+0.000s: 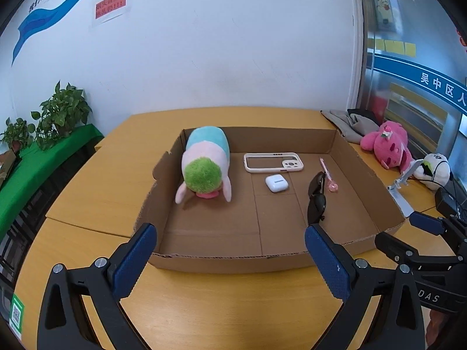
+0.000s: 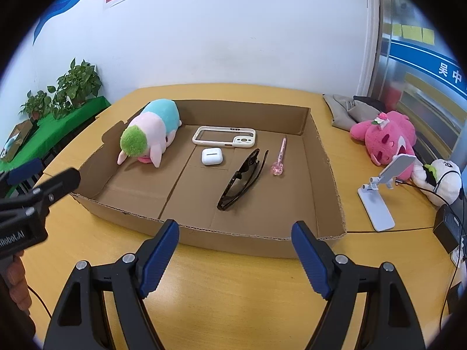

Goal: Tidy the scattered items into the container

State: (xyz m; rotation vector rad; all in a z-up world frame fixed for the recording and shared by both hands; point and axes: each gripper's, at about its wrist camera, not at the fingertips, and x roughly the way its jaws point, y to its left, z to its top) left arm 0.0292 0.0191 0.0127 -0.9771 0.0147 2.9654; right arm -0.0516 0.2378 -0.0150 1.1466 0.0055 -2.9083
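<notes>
Both the left gripper and the right gripper hover with jaws spread and empty, just short of the cardboard box on a yellow wooden table by a white wall. Beyond the fingers, inside the box, lie a pastel plush toy, phone case, white earbud case, dark sunglasses and pink pen.

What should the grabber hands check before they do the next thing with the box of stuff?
1. Left gripper empty and open: ok.
2. Right gripper empty and open: ok.
3. Sunglasses, earbud case, phone case, pink pen and pastel plush inside the cardboard box: ok.
4. Everything tidied: not ok, the pink plush and white plush lie on the table.
5. Whether those belong in the box: cannot tell.
</notes>
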